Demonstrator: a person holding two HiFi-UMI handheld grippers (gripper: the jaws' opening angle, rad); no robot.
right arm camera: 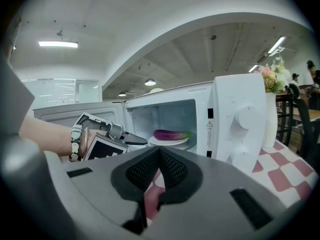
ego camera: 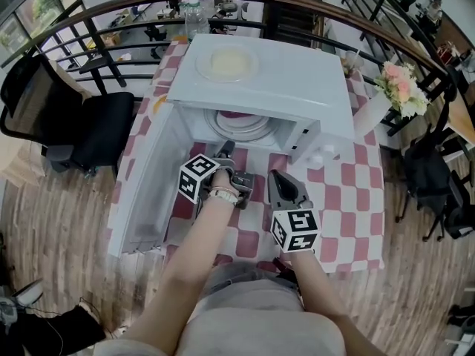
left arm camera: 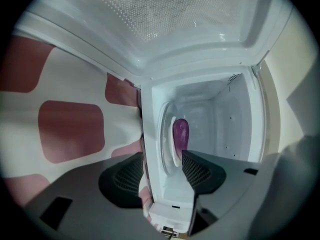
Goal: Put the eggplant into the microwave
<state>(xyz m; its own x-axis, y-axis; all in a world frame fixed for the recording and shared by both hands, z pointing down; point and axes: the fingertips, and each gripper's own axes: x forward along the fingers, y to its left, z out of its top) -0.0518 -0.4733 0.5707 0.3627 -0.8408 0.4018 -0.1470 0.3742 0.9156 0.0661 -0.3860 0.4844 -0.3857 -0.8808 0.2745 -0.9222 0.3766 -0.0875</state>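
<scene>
The purple eggplant point(right arm camera: 171, 134) lies on the white turntable plate point(right arm camera: 170, 141) inside the open white microwave point(ego camera: 297, 87). The left gripper view looks straight into the oven, with the eggplant point(left arm camera: 180, 134) just beyond my jaws. My left gripper point(left arm camera: 162, 173) stands open and empty at the oven's mouth point(ego camera: 225, 151), apart from the eggplant. My right gripper point(ego camera: 275, 175) hangs over the checked cloth in front of the microwave, its jaws shut on nothing point(right arm camera: 160, 156). From the head view only a sliver of the eggplant point(ego camera: 236, 114) shows.
The microwave door point(ego camera: 145, 184) is swung wide open to the left, beside my left arm. A plate point(ego camera: 226, 64) rests on the microwave's top. A vase of flowers point(ego camera: 401, 86) stands at the table's right, a bottle point(ego camera: 194, 13) behind, and a black chair point(ego camera: 82, 124) to the left.
</scene>
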